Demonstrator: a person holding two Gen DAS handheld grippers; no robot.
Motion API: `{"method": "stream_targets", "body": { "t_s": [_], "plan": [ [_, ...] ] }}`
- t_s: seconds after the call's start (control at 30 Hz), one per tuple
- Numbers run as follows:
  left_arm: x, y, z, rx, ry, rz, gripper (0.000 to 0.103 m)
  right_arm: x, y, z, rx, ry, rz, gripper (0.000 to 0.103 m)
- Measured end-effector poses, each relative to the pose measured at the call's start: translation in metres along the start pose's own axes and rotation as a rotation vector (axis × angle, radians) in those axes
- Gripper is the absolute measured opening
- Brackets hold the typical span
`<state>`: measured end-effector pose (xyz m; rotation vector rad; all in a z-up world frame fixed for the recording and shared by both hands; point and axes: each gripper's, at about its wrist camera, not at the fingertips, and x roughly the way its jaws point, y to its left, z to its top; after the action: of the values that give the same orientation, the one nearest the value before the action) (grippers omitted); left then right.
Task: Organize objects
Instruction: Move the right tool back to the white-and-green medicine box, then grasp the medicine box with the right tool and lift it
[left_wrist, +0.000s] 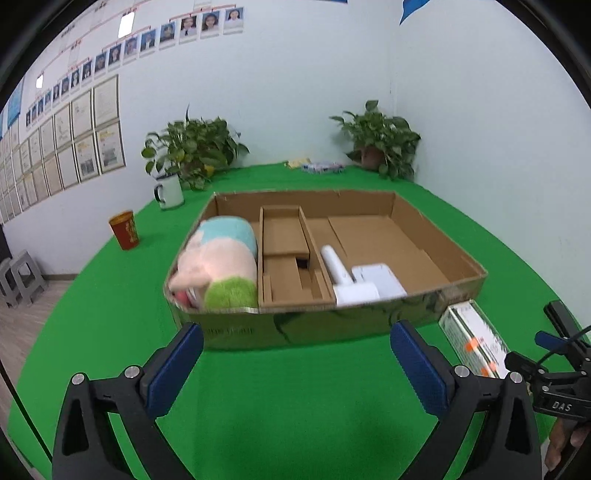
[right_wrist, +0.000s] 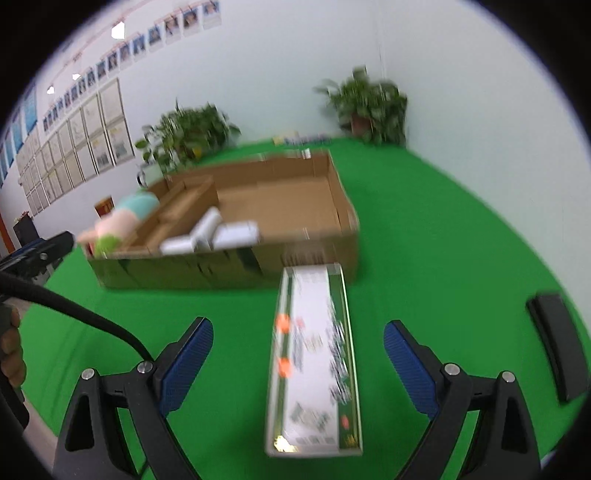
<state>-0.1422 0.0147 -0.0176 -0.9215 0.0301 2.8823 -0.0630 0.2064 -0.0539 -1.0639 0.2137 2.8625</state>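
A shallow cardboard box (left_wrist: 436, 229) (right_wrist: 347, 218) with dividers stands on the green table. A pastel plush toy (left_wrist: 216, 258) (right_wrist: 122, 221) fills its left compartment, and white items (left_wrist: 362, 277) (right_wrist: 214, 232) lie at the front of the big one. A long white-and-green carton (right_wrist: 314, 354) (left_wrist: 476, 339) lies on the table before the box's right corner. My right gripper (right_wrist: 298, 363) is open, straddling the carton with its pads clear of the sides. My left gripper (left_wrist: 296, 365) is open and empty in front of the box wall.
A white mug (left_wrist: 169, 192), a red cup (left_wrist: 125, 229) and two potted plants (left_wrist: 192, 147) (left_wrist: 380, 140) stand at the back of the table. A black flat object (right_wrist: 557, 347) lies to the right of my right gripper. Grey stools (left_wrist: 20, 277) stand on the floor at left.
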Motion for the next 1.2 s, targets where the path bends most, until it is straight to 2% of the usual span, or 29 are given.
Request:
{"method": "stream_targets", "body": {
  "t_s": [0.13,0.2,0.23,0.27,0.33,0.4,0.5,0.53,0.57,0.67,0.8,0.93,1.03,1.13,1.2],
  "plan": [
    [0.011,0.001,-0.018,-0.037,0.07,-0.044,0.102,0.017,-0.002,-0.013,-0.027,0.095,-0.028,0.093],
    [0.014,0.001,-0.024,-0.044,0.091,-0.07,0.102,0.023,-0.002,-0.016,-0.028,0.125,-0.029,0.087],
    [0.014,0.0,-0.027,-0.047,0.1,-0.086,0.102,0.025,0.0,-0.017,-0.03,0.139,-0.022,0.072],
    [0.015,0.0,-0.027,-0.052,0.109,-0.102,0.102,0.026,0.004,-0.018,-0.043,0.15,-0.027,0.061],
    [0.016,0.001,-0.03,-0.068,0.122,-0.149,0.102,0.022,0.012,-0.02,-0.068,0.136,-0.025,0.061],
    [0.016,0.001,-0.027,-0.084,0.134,-0.196,0.102,0.016,0.02,-0.023,-0.057,0.145,0.052,0.061],
    [0.026,-0.001,-0.026,-0.126,0.186,-0.32,0.102,0.001,0.039,-0.025,-0.056,0.113,0.139,0.062],
    [0.033,-0.003,-0.028,-0.154,0.218,-0.375,0.102,-0.004,0.046,-0.027,-0.06,0.099,0.156,0.069],
    [0.039,-0.005,-0.028,-0.171,0.24,-0.407,0.102,-0.007,0.05,-0.029,-0.064,0.092,0.176,0.083],
    [0.062,-0.016,-0.035,-0.233,0.332,-0.519,0.102,-0.013,0.059,-0.033,-0.089,0.089,0.251,0.086],
    [0.087,-0.038,-0.038,-0.264,0.404,-0.631,0.102,-0.016,0.07,-0.038,-0.198,0.071,0.173,0.086],
    [0.108,-0.056,-0.041,-0.294,0.465,-0.689,0.101,-0.01,0.07,-0.038,-0.229,0.079,0.128,0.086],
    [0.117,-0.064,-0.047,-0.304,0.502,-0.713,0.095,-0.003,0.068,-0.035,-0.233,0.098,0.127,0.086],
    [0.129,-0.068,-0.055,-0.322,0.545,-0.723,0.084,0.005,0.068,-0.031,-0.211,0.108,0.117,0.085],
    [0.129,-0.068,-0.055,-0.32,0.536,-0.727,0.082,0.009,0.068,-0.03,-0.195,0.129,0.143,0.082]
  ]
}}
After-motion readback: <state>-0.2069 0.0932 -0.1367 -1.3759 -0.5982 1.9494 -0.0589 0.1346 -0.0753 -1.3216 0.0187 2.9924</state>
